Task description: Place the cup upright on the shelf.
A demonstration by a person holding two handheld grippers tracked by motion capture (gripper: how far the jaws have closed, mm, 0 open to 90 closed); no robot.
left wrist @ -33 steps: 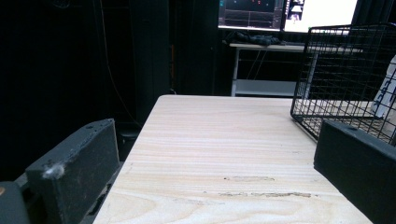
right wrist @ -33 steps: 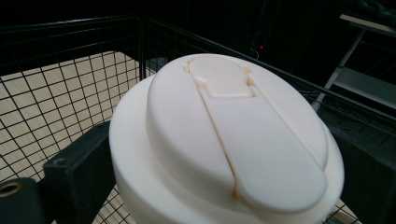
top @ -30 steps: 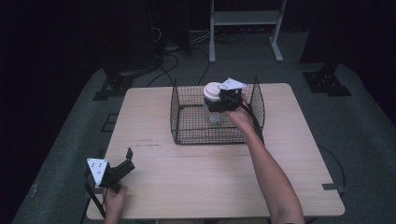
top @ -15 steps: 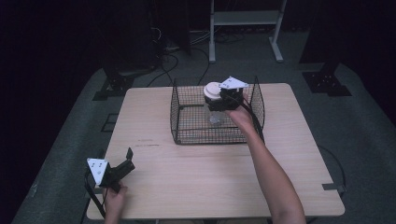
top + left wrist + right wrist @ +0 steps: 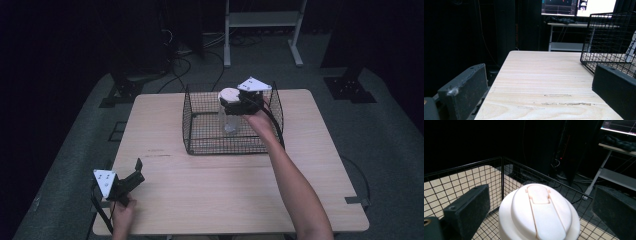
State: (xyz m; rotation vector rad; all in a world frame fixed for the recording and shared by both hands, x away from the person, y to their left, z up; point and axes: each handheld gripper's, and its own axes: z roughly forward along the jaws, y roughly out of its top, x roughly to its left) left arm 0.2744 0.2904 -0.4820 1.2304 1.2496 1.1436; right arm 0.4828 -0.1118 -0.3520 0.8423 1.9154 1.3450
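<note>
At the bench's near left corner the left claw rests low over the wood, held by a hand that comes in from the near edge. Its jaws are spread with nothing between them; in the left gripper view they stand wide apart with bare wood grain between, and the left claw points along the bench toward the far edge.

Farther in, a forearm reaches from the near edge, right of middle, toward the basket, a black wire one that sits at the middle of the far half of the bench, its back wall close to the far edge. The left gripper view catches a corner of the basket at its right.

Inside the basket stands a clear jar with a white lid (the lid has a flip tab moulded across its top). The right claw is up at the lid, which rises above the basket's rim. In the right gripper view the lid sits between the jaws of the right claw, and gaps show on both sides, so the jaws are parted around it and not pinching.

Beyond the bench a white shelf frame stands on the floor in the dark.
</note>
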